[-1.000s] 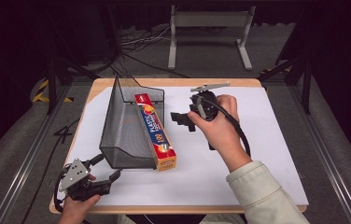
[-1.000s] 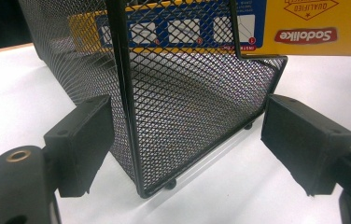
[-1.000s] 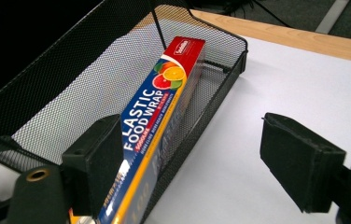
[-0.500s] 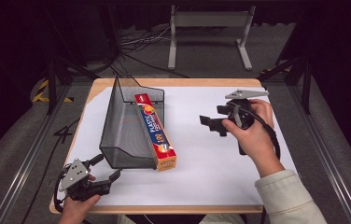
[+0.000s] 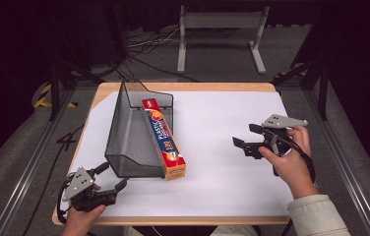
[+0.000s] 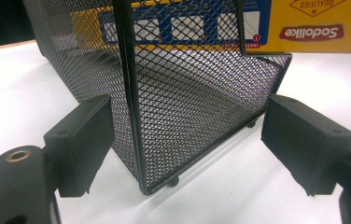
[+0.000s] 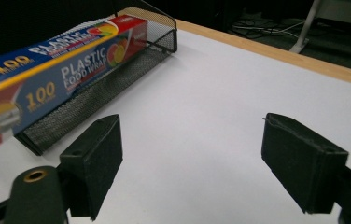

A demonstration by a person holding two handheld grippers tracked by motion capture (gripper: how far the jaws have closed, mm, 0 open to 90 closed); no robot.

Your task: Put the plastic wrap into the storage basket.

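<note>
High view: left tongs (image 5: 108,178) and right tongs (image 5: 248,138) both gape wide — mesh basket (image 5: 134,132) between them.

High view above the near edge, looking forward and down over the whole counter (image 5: 222,142), left gripper view low and close against the mesh basket (image 6: 187,93), right gripper view low, farther off, facing the same basket and plastic wrap box (image 7: 57,88)
</note>
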